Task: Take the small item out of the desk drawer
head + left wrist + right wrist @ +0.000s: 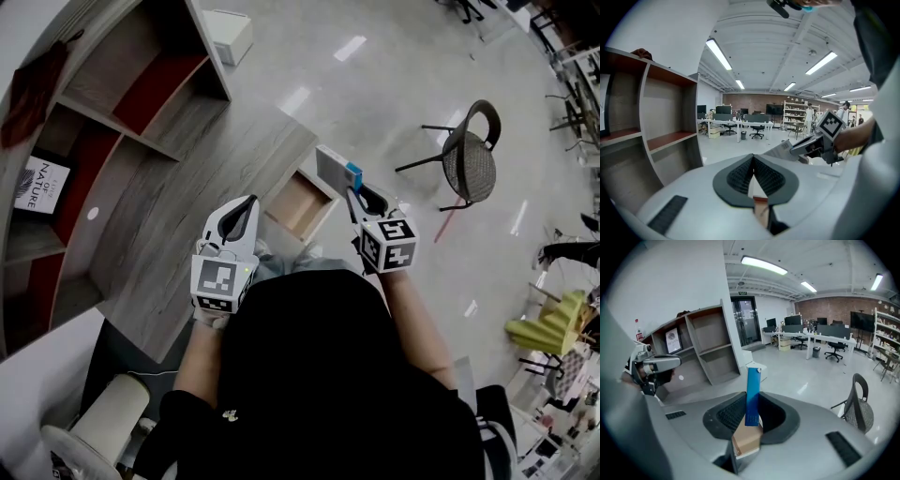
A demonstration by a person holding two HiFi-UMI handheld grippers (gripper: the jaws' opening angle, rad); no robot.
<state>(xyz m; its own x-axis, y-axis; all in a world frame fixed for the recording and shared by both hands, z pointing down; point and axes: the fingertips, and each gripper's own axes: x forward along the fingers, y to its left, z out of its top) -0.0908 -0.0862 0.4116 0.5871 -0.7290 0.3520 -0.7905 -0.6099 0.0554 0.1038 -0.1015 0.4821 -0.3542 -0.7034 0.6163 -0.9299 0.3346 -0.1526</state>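
The right tool [359, 201] is clenched on the small blue-edged box [336, 170], holding it clear above the open drawer [298, 204] of the bench [187, 187], so the taking-out looks done, while the left tool [239, 218], pinched shut on nothing, hovers just beside that drawer.

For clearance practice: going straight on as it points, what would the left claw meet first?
For the left claw the way looks free: bare floor ahead, beside the shelf unit; depth unclear.
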